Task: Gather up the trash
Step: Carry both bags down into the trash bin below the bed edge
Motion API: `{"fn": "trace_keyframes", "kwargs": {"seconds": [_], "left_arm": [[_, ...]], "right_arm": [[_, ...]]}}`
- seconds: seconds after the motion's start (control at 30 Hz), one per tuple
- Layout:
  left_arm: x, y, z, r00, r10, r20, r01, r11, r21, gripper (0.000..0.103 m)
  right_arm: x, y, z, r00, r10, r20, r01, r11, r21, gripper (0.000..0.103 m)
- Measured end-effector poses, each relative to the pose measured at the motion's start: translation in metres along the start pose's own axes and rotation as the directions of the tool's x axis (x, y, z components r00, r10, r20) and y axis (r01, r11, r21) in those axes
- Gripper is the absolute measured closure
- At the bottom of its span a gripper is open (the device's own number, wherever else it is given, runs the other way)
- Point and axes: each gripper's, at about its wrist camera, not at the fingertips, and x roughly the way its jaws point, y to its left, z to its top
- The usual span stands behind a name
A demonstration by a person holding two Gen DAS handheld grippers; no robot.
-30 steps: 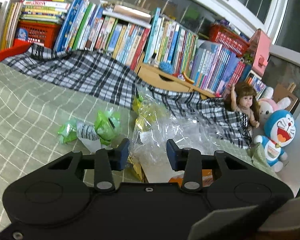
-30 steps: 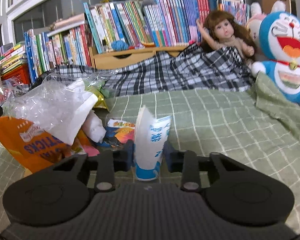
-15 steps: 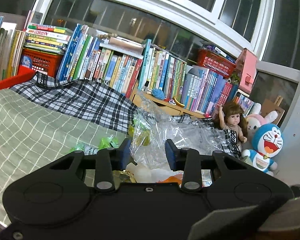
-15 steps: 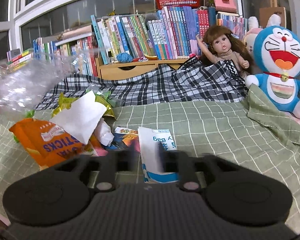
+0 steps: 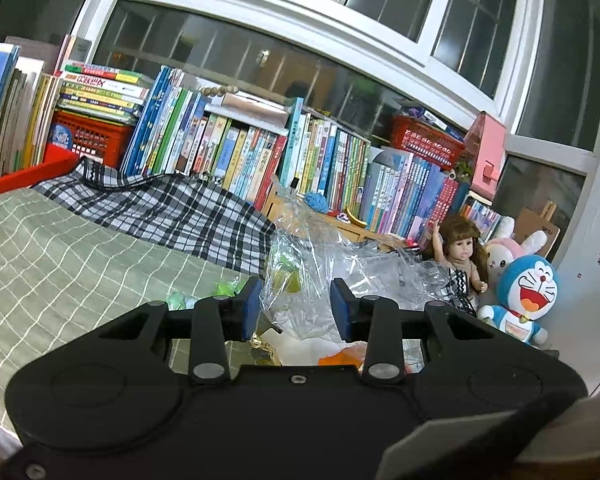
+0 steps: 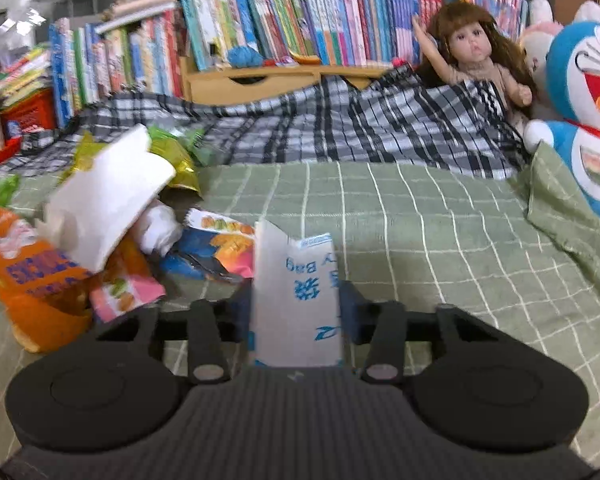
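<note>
My left gripper (image 5: 294,314) is shut on a crumpled clear plastic bag (image 5: 312,276), which hangs above the green checked bedcover (image 5: 60,264). Green wrappers (image 5: 224,288) lie just beyond its left finger. In the right wrist view a white paper bag with blue print (image 6: 296,280) stands upright between the fingers of my right gripper (image 6: 296,312). That gripper's jaws are closing, and its pads touch the bag's two sides. Left of it lies a trash pile: an orange snack packet (image 6: 28,272), a white paper sheet (image 6: 108,200), a colourful wrapper (image 6: 220,240) and a pink wrapper (image 6: 124,296).
A black-and-white plaid blanket (image 6: 340,128) lies bunched across the back of the bed. Behind it stand rows of books (image 5: 220,148) and a wooden drawer unit (image 6: 252,80). A doll (image 6: 476,52) and a blue cat plush (image 6: 588,100) sit at the right.
My left gripper has risen with the clear bag, so more window shows. My right gripper opened and dropped the white bag flat, then closed round it again; it now stands upright.
</note>
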Motion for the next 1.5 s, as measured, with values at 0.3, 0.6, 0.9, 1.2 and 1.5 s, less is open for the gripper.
{"fn": "trace_keyframes", "kwargs": {"seconds": [0.3, 0.6, 0.9, 1.2, 1.5], "left_arm": [[-0.036, -0.004, -0.017, 0.999, -0.024, 0.032, 0.025, 1.0, -0.011, 0.068], [-0.095, -0.006, -0.078, 1.0, -0.029, 0.01, 0.029, 0.999, -0.034, 0.068], [-0.128, 0.004, -0.14, 0.991, 0.01, -0.133, -0.011, 1.0, -0.009, 0.068], [-0.118, 0.026, -0.192, 0.941, 0.106, -0.321, -0.108, 0.994, 0.01, 0.07], [-0.063, 0.041, -0.251, 0.817, 0.23, -0.529, -0.189, 0.973, 0.13, 0.07]], "right_arm": [[-0.06, -0.006, -0.006, 0.992, 0.06, 0.109, -0.068, 0.996, 0.066, 0.076], [-0.135, 0.023, -0.044, 0.961, 0.191, 0.202, -0.209, 0.975, 0.074, 0.076], [-0.176, 0.054, -0.095, 0.949, 0.26, 0.177, -0.272, 0.961, 0.044, 0.076], [-0.162, 0.065, -0.152, 0.965, 0.264, -0.002, -0.264, 0.964, 0.043, 0.076], [-0.106, 0.076, -0.205, 0.936, 0.247, -0.251, -0.242, 0.969, 0.051, 0.076]]}}
